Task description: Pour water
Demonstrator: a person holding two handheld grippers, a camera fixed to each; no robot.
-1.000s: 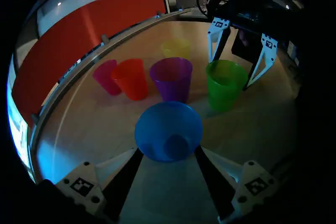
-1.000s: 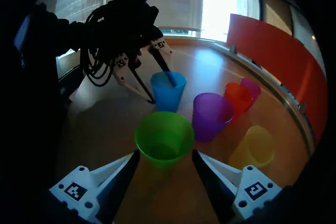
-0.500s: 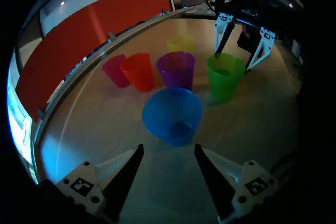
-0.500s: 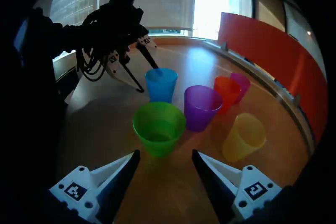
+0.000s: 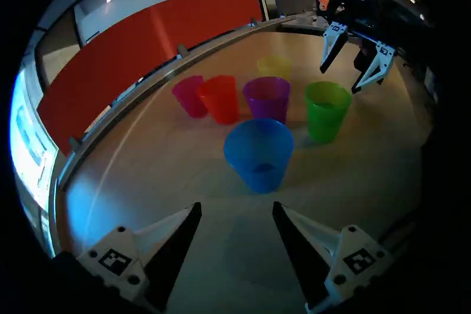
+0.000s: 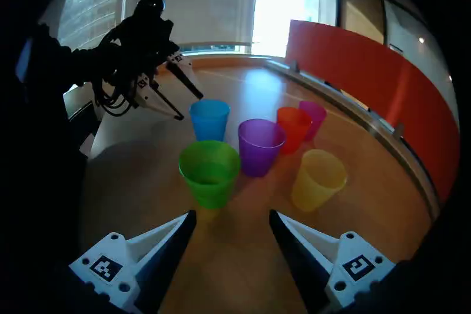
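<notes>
Cups upright, mouths up: blue cup (image 5: pixel 259 155), green cup (image 5: pixel 325 111) | left hand-held gripper (image 5: pixel 235 205) released | right hand-held gripper (image 6: pixel 231 214) released

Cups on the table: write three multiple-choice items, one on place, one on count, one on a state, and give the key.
1. Relative to the right hand-held gripper, the green cup stands:
A) between its fingers
B) ahead of them, apart
C) behind them

2. The cups on the table number:
A) four
B) six
C) eight

3. The left hand-held gripper is:
A) open and empty
B) shut on the green cup
C) shut and empty

Key:
1 B, since bare table lies between the fingertips and the cup.
2 B, since six can be counted in either view.
3 A, since its fingers are spread with nothing between them.
</notes>
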